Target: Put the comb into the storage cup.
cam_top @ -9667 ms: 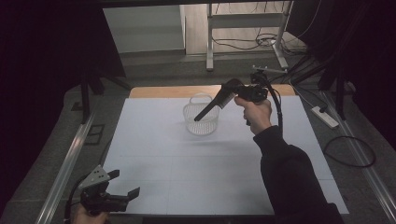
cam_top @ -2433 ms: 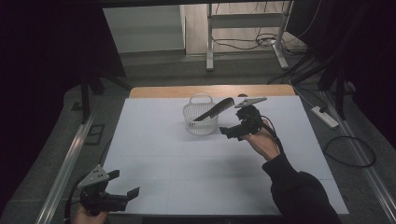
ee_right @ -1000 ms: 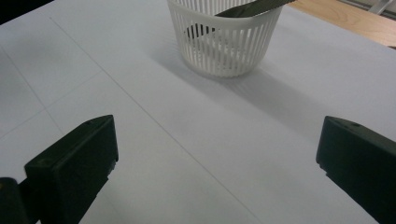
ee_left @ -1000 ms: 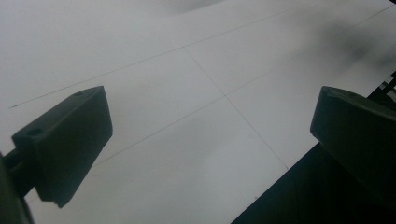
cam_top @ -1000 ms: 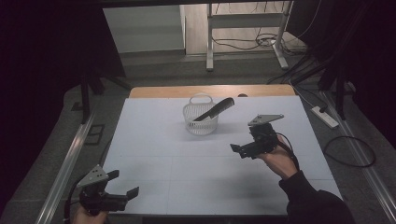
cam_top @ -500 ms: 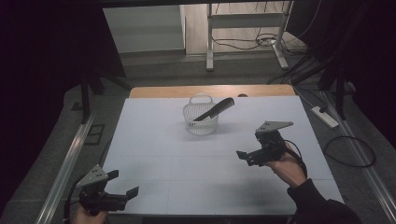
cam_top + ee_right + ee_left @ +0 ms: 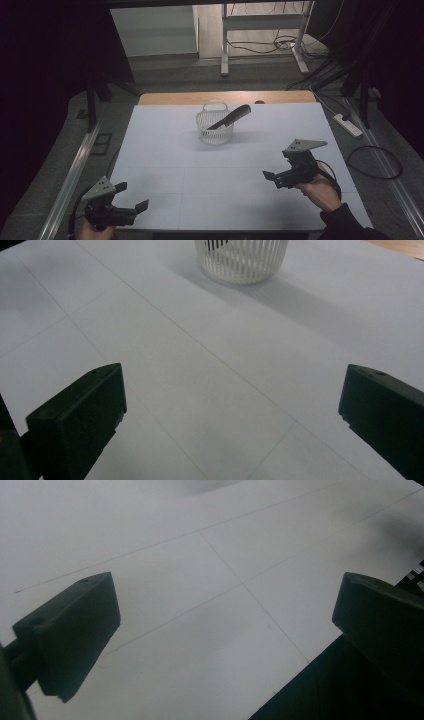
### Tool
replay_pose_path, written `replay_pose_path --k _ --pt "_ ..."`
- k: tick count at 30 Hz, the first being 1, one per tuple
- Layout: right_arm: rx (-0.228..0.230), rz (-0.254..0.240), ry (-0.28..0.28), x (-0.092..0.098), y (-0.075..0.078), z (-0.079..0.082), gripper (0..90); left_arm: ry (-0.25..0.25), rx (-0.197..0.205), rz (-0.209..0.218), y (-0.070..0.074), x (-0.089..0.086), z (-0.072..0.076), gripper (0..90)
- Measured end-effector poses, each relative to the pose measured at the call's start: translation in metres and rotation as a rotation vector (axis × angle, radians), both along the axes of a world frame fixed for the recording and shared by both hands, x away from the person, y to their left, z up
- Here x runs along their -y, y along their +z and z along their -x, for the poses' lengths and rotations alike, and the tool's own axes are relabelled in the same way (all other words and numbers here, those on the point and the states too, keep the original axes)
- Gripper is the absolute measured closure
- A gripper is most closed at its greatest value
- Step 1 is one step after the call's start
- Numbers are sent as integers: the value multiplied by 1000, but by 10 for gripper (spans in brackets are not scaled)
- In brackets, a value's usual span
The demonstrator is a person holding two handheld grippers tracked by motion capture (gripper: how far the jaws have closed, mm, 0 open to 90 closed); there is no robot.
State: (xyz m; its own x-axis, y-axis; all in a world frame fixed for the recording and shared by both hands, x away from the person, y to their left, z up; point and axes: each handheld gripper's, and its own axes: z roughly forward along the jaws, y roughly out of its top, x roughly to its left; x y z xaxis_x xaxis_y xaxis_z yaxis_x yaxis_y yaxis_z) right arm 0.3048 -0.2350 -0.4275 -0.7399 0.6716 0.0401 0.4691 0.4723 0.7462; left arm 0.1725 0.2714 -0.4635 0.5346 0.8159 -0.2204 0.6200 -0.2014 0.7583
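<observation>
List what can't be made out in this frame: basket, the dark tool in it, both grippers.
- Dark tool: high view, lower end hidden inside the white basket; too small to identify.
- Basket: right gripper view, rim cut off by the top edge.
- Left gripper: high view, hand cut off by the bottom edge.
- Right gripper: high view, jaws too small and dark to detail.

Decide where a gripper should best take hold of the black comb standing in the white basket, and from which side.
Probably the comb's free upper end, which sticks out past the basket's rim, leaning up to the right. Come from above and the right, jaws across its flat sides; the lower end sits behind the slatted wall.
</observation>
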Motion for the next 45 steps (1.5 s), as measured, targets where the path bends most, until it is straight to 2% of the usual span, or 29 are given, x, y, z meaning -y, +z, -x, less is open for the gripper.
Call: replay_pose_path --k 17,30,45 --pt "-14 -7 -49 33 -4 25 0 3 1 1 0 0 0 0" --pt "-18 -11 -130 60 -5 40 0 8 3 -5 0 0 0 0" --pt "-18 4 -195 80 -9 59 0 18 6 -18 1 -1 1 0"
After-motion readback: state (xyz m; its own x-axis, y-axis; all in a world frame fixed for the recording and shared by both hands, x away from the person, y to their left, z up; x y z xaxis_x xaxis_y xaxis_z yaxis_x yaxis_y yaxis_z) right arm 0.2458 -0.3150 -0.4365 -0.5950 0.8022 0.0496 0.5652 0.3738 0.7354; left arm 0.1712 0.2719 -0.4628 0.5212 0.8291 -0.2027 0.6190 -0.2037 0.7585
